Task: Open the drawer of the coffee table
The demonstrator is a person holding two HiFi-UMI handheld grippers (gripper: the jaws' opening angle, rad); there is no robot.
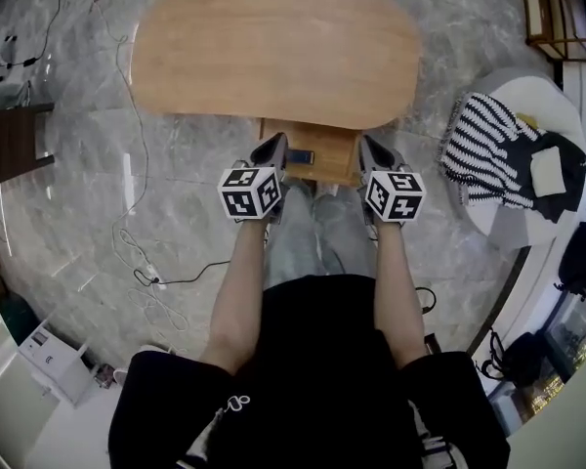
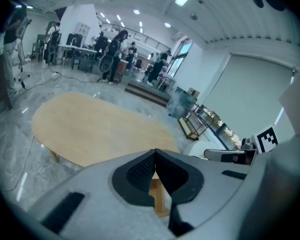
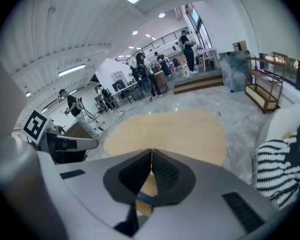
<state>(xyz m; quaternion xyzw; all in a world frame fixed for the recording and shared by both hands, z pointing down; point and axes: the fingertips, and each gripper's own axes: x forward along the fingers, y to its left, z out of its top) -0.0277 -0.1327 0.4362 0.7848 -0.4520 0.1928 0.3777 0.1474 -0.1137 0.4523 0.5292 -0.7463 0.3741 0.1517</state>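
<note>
The oval wooden coffee table lies ahead of me in the head view. Its drawer stands pulled out from under the near edge, with a small blue thing inside. My left gripper hovers over the drawer's left end and my right gripper over its right end. Both are shut with nothing between the jaws. In the left gripper view the closed gripper points at the table, with the drawer below. The right gripper view shows the same: shut gripper, table, drawer.
A white round stand with a striped cloth and dark items sits to the right. Cables trail over the marble floor at left. A dark table is at far left, a wooden rack at top right. People stand far behind.
</note>
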